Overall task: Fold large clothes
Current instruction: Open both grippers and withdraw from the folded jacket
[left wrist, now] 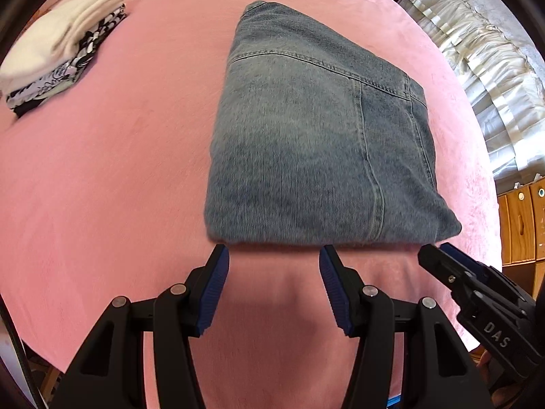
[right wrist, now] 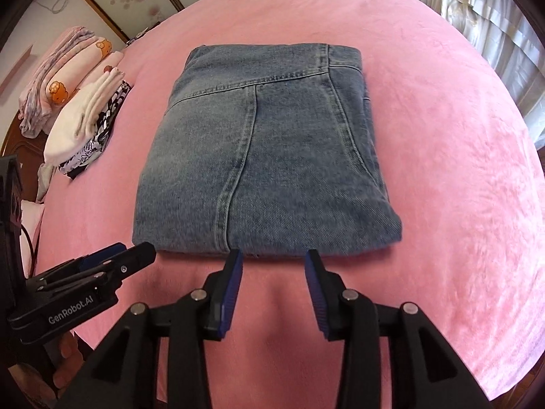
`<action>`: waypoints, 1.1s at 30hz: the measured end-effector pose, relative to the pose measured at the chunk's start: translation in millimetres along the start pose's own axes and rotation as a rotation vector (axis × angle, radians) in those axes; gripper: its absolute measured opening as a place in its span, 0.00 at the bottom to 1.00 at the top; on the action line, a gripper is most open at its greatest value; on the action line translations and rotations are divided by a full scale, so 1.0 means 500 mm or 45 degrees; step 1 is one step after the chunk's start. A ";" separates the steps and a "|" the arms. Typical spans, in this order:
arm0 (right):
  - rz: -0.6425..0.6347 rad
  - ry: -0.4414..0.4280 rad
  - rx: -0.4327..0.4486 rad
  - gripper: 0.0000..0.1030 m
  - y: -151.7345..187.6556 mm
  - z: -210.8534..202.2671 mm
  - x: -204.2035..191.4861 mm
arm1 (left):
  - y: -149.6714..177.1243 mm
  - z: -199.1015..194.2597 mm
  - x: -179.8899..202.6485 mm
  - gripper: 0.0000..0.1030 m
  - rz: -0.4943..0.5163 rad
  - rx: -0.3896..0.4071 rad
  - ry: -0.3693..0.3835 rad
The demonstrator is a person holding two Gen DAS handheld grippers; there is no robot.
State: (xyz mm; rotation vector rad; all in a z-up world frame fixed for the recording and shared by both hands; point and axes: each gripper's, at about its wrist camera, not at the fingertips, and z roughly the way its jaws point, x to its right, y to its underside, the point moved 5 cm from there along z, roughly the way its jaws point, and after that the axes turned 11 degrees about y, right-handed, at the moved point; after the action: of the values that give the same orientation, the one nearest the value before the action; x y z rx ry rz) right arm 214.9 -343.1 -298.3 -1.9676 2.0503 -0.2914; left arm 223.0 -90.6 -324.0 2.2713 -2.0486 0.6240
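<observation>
The folding of the jeans is judged to be at or near its end: the garment is seen as a compact, squared packet lying flat on the pink bed cover, and no loose leg or waistband is left trailing. Both tools are placed just short of the packet's near folded edge. The left hand-held gripper is held released, its blue pads apart with only bed cover between them; nothing is grasped. The right hand-held gripper is likewise released, its jaws parted at the near edge with no denim pinched between them.

If the step is indeed finished, the next move is thought to call for the packet to be gripped at its near edge on both sides and carried across to the stack of folded clothes lying well apart toward the left of the bed; a firm pinch through all layers would be needed so the fold is not shaken open.

The denim is a faded blue, with yoke and seat seams showing on top. Its edges are fairly straight, the near right corner being slightly rounded and thick.
</observation>
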 end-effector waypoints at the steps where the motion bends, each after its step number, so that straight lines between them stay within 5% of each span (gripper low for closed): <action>1: 0.004 0.001 0.000 0.43 -0.001 -0.002 0.000 | 0.004 -0.004 0.002 0.52 -0.001 0.002 -0.012; 3: 0.017 0.005 0.013 0.52 0.007 -0.014 0.007 | 0.013 -0.014 0.006 0.53 -0.005 0.006 -0.031; 5: 0.012 0.013 0.019 0.55 0.013 -0.023 0.009 | 0.020 -0.025 0.011 0.72 -0.017 0.009 -0.058; 10: 0.001 0.049 0.012 0.68 0.015 -0.048 0.014 | 0.017 -0.051 0.028 0.89 -0.001 0.034 -0.125; 14: -0.025 0.091 -0.001 0.88 0.009 -0.060 0.014 | 0.009 -0.067 0.034 0.90 0.003 0.055 -0.169; 25: -0.120 0.100 0.010 0.90 -0.012 -0.066 -0.003 | -0.008 -0.071 0.025 0.91 -0.031 0.049 -0.163; 33: -0.081 0.054 -0.028 0.89 -0.030 -0.039 0.012 | -0.043 -0.043 0.029 0.91 0.016 0.005 -0.071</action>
State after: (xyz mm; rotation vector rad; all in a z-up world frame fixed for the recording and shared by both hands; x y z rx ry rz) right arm 222.2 -350.6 -275.1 -2.0595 2.0276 -0.3286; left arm 238.7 -95.4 -294.3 2.3050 -2.0896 0.5719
